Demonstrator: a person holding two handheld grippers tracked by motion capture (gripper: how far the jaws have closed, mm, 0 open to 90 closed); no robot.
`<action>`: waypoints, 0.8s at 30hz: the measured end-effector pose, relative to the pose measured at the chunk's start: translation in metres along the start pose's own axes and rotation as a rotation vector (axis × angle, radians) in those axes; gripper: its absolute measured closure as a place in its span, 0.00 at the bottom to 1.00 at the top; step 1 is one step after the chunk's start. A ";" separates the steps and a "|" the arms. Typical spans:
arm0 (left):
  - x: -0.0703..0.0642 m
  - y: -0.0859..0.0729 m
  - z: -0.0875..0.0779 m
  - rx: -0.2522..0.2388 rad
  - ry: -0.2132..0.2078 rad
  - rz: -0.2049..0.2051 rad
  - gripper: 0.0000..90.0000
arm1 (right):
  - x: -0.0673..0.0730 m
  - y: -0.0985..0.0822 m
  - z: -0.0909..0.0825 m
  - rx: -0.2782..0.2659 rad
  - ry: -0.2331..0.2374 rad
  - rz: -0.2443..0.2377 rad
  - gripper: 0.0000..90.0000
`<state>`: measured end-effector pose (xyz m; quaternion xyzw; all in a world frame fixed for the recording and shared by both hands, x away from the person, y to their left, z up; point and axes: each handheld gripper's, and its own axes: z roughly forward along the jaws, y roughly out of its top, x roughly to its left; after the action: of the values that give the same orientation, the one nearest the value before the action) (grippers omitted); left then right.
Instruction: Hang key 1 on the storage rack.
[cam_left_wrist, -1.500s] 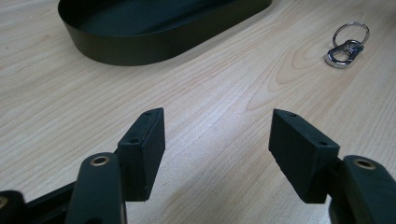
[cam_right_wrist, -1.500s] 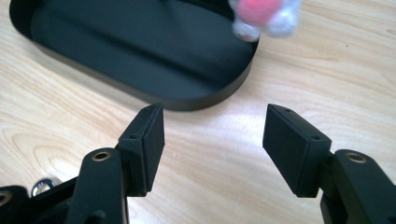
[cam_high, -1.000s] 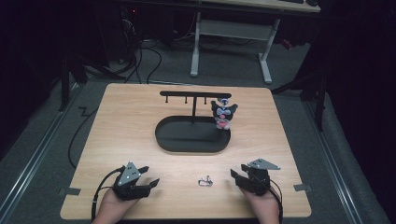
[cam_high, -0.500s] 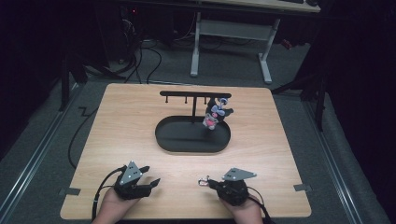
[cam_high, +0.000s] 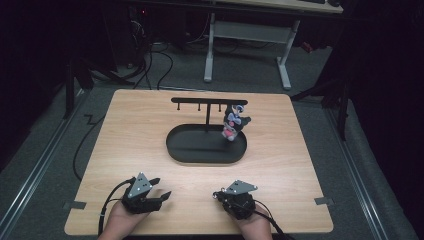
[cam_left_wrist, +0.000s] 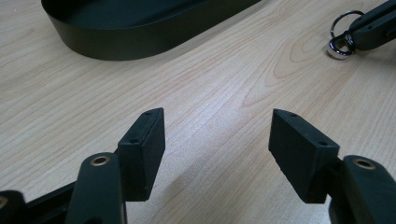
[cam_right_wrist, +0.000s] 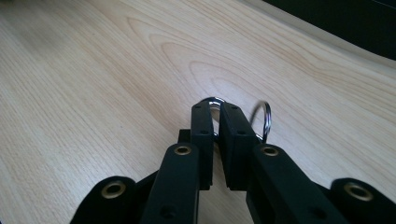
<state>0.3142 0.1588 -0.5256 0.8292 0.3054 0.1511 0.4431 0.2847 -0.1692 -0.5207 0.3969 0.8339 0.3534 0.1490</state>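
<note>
right gripper (cam_right_wrist: 215, 109) — jaws nearly together, clamped on the metal key ring (cam_right_wrist: 262, 120) | key ring low over the table (cam_high: 130, 120), on the near side of the black oval tray (cam_high: 172, 145) | left gripper (cam_left_wrist: 217, 140) — jaws wide apart, nothing between, near-left of the tray

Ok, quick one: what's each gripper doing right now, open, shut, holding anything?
Left gripper: open, nothing between its jaws, just above the table.
Right gripper: jaws have just been closing, now shut on the metal key ring clasp.
</note>
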 end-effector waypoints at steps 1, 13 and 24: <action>0.000 0.000 0.000 0.000 0.000 0.000 0.41 | -0.002 -0.001 -0.001 0.001 -0.003 0.003 0.94; 0.000 0.000 0.001 0.003 -0.001 -0.002 0.41 | -0.023 -0.006 -0.017 -0.042 -0.029 0.096 0.92; 0.002 -0.002 -0.002 0.002 0.003 -0.009 0.41 | -0.004 0.003 0.005 0.016 0.031 0.014 0.87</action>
<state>0.3139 0.1617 -0.5260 0.8280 0.3099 0.1499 0.4426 0.2917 -0.1687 -0.5227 0.3983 0.8361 0.3540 0.1303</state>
